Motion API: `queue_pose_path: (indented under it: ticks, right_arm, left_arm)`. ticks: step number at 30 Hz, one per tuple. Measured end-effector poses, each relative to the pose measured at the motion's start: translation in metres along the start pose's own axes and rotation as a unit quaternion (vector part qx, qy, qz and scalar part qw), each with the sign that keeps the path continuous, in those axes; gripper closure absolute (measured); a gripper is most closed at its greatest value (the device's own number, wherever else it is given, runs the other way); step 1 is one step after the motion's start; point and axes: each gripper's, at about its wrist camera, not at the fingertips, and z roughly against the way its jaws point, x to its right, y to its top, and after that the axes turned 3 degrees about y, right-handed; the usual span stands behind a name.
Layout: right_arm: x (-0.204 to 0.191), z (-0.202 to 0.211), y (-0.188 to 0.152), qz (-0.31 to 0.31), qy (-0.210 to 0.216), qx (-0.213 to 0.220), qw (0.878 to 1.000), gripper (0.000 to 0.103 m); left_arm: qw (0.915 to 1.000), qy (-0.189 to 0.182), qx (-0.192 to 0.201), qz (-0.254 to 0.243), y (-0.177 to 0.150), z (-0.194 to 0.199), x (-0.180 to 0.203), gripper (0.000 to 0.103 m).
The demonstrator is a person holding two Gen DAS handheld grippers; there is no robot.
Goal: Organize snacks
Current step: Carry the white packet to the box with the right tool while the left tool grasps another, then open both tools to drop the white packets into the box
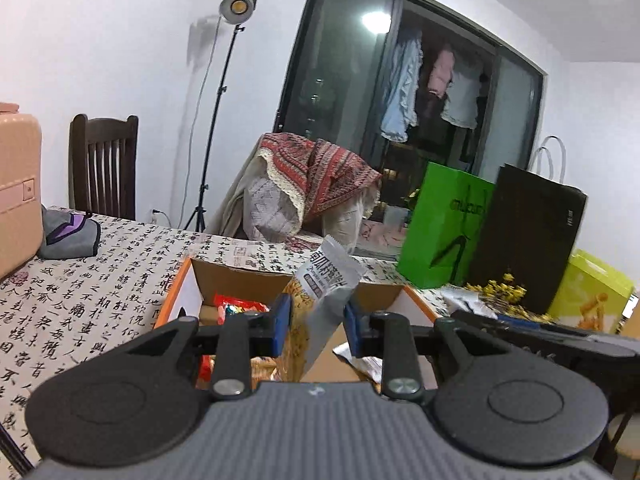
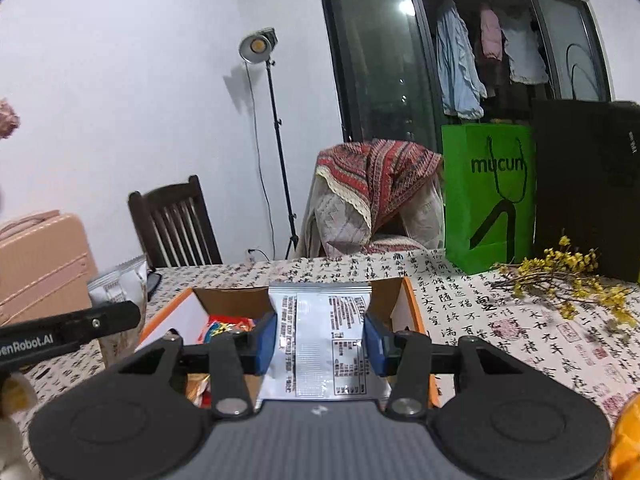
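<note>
An open cardboard box with orange edges sits on the calligraphy-print tablecloth, with red-wrapped snacks inside. Above it, my left gripper is shut on a grey snack packet that stands tilted, its top leaning right. The right gripper shows as a dark arm at the right edge. In the right wrist view my right gripper is shut on a silver-white snack packet, held flat with its printed back up, over the same box. At far left is the left gripper with its packet.
A green paper bag and a black bag stand at the back right, with yellow flower sprigs lying before them. A pink suitcase stands at left. A draped chair and a lamp stand are behind the table.
</note>
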Motion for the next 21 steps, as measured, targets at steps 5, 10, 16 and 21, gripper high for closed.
queue_pose_path:
  ticks: [5, 10, 16, 21]
  right_arm:
    - [0.008, -0.036, -0.012, -0.008, -0.001, -0.012, 1.000, 0.058]
    - [0.014, -0.053, -0.031, -0.005, 0.010, -0.021, 1.000, 0.058]
    - [0.021, -0.056, -0.038, -0.012, 0.012, -0.033, 0.999, 0.055]
    - [0.023, -0.049, -0.037, -0.020, 0.025, -0.016, 0.999, 0.015]
  left_arm:
    - [0.9997, 0.018, -0.012, 0.012, -0.008, -0.034, -0.012, 0.074]
    - [0.9992, 0.035, -0.018, 0.000, -0.023, -0.052, -0.022, 0.074]
    - [0.9992, 0.034, -0.017, -0.013, -0.031, -0.054, -0.024, 0.065]
    - [0.9995, 0.026, 0.018, 0.004, -0.029, -0.039, -0.025, 0.004]
